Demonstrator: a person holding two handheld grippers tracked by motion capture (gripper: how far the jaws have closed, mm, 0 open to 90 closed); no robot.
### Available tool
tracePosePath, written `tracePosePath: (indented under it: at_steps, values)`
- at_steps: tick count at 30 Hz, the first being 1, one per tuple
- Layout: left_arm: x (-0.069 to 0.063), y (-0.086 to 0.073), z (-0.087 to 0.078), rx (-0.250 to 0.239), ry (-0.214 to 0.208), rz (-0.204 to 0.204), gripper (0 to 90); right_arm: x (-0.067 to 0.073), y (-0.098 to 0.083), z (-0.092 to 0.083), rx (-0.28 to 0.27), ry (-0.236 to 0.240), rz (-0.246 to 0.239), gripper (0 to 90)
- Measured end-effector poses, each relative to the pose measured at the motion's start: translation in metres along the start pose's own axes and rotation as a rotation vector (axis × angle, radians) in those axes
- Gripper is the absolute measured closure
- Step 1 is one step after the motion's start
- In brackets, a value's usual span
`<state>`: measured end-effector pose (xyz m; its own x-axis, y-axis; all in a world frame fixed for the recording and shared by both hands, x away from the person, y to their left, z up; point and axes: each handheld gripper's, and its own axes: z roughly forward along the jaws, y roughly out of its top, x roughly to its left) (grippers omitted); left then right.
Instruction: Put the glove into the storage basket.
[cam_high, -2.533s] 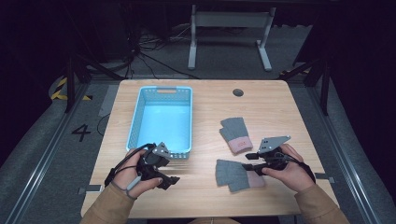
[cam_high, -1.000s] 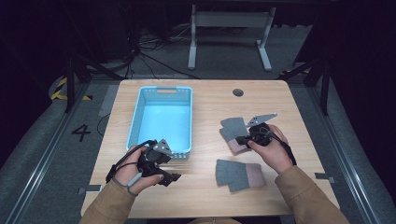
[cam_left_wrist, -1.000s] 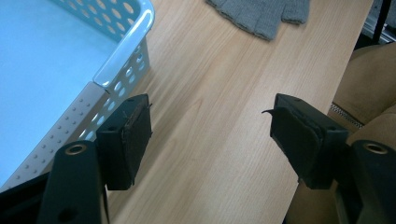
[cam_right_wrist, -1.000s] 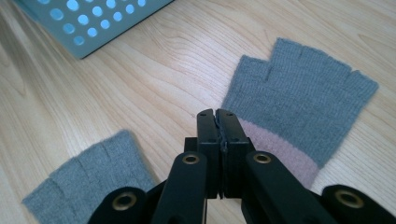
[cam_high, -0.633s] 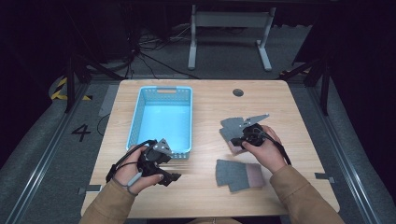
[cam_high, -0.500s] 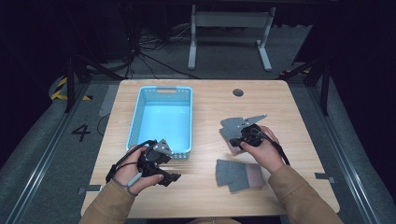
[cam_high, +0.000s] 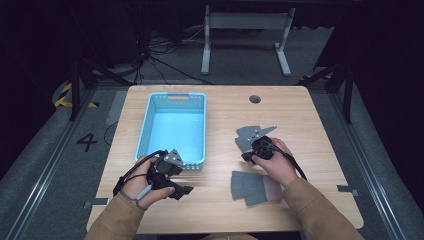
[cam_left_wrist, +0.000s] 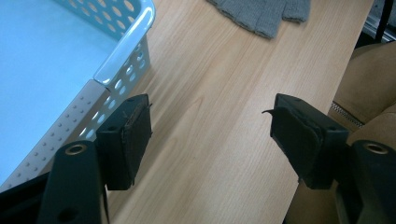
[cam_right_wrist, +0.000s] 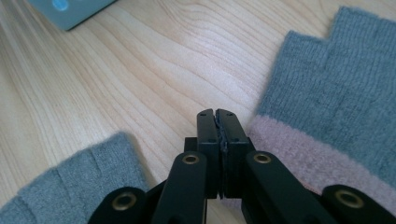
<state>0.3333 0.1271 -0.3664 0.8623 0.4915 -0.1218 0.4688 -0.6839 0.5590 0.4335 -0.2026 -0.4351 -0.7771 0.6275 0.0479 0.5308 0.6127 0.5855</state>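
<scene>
Right gripper (cam_right_wrist: 218, 116): jaws pressed together on nothing, tip low at far glove's (cam_right_wrist: 336, 102) pink cuff, likely lining up a pick.
Near glove (cam_high: 252, 187): flat by table's (cam_high: 220, 215) near edge.
Left gripper (cam_left_wrist: 210, 135): jaws apart, empty (parked beside basket's (cam_left_wrist: 123, 58) near corner).
Room: bare wood between gloves and basket.

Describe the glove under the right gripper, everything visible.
The far glove is grey knit with a pale pink cuff band and short, cut-off finger stubs, so it looks fingerless. It lies flat on the wooden table, between the blue basket and the table's right edge, apart from the second glove nearer the person. The right gripper, jaws shut with nothing between them, sits low by its cuff edge; contact can't be confirmed.
</scene>
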Motion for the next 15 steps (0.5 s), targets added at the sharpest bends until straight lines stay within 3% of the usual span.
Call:
tracePosePath:
  at_steps: [15]
  values:
    - [0.000,0.000,0.001,0.003,0.001,-0.004,30.2,-0.013,-0.019,-0.007,0.017,-0.028,0.039,89.7]
